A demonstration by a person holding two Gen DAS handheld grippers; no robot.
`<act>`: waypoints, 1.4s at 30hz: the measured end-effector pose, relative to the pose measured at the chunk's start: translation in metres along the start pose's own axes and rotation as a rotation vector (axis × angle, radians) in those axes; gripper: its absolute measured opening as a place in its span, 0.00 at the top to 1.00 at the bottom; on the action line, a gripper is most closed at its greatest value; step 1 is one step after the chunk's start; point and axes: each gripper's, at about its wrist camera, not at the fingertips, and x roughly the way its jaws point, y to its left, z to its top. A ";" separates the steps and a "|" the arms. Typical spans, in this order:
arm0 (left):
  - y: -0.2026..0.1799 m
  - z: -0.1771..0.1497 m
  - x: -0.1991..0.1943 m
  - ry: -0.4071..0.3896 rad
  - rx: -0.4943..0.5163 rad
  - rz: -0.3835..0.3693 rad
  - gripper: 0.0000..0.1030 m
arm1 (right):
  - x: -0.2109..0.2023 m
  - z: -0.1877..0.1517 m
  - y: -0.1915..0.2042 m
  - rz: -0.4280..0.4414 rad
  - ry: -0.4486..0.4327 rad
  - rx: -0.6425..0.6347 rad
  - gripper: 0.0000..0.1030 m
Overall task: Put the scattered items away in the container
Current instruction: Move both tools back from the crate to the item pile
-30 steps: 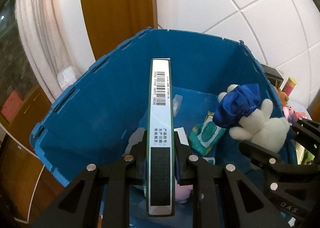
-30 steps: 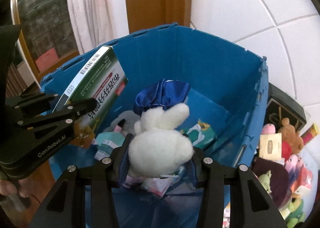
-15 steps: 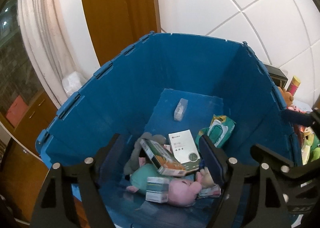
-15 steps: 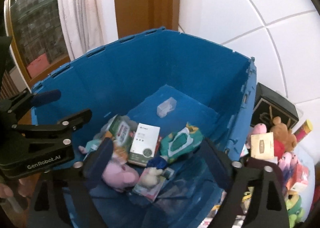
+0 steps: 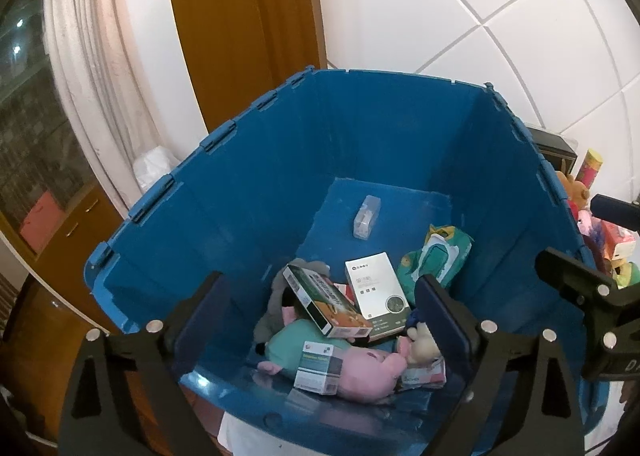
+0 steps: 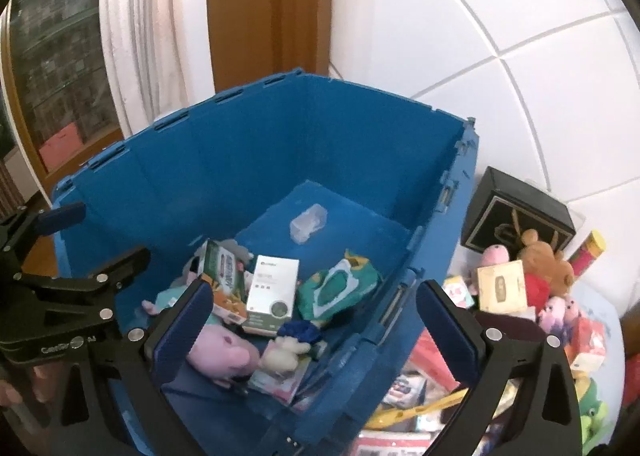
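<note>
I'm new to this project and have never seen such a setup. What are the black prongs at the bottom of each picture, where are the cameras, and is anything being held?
No robot here: a person holds a hand-operated gripper in each hand, each carrying a fisheye camera looking along its two fingers. One picture comes from the left gripper, the other from the right gripper. Both hover over a blue crate. Their jaws stand wide apart, the left's just opened further, and nothing is between them. In the crate lie a green box, a white box, a wipes pack, a pink plush and a white plush with blue cloth. More toys wait outside.
</note>
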 end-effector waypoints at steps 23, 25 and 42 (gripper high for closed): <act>-0.092 -0.031 -0.091 -0.136 0.060 -0.097 0.07 | -0.081 -0.086 -0.093 -0.114 -0.027 0.183 0.00; -0.113 -0.035 -0.100 -0.145 0.075 -0.113 0.07 | -0.092 -0.102 -0.114 -0.130 -0.023 0.204 0.00; -0.285 -0.099 -0.129 -0.064 0.153 -0.190 0.07 | -0.159 -0.230 -0.252 -0.194 0.042 0.309 0.00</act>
